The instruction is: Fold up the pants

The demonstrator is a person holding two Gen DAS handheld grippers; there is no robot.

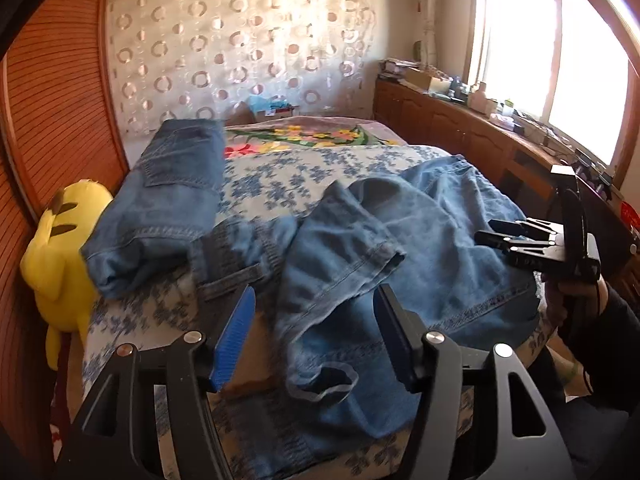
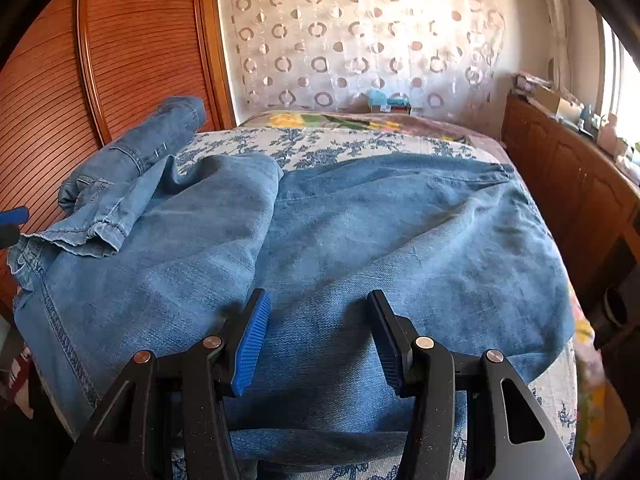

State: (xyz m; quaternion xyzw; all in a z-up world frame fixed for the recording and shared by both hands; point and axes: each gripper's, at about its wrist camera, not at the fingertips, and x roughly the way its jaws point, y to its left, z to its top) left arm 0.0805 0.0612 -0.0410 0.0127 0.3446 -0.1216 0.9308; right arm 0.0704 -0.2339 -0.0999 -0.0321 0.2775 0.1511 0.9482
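A light blue pair of jeans (image 1: 432,232) lies rumpled across the bed, one leg folded over so its hemmed cuff (image 1: 360,256) points left. My left gripper (image 1: 316,332) hovers open over that leg's lower part, and the pads do not press the cloth. My right gripper (image 2: 318,340) is open just above the broad denim (image 2: 380,232) near the bed's front edge. It also shows in the left wrist view as the right gripper (image 1: 486,232), held in a hand at the jeans' right side. A second, folded pair of jeans (image 1: 172,184) lies at the bed's far left.
The bed (image 1: 304,172) has a blue-flowered cover. A yellow plush toy (image 1: 60,248) is wedged between the bed and the slatted wooden wardrobe (image 1: 52,100). A cluttered wooden cabinet (image 1: 460,128) runs under the window along the right side.
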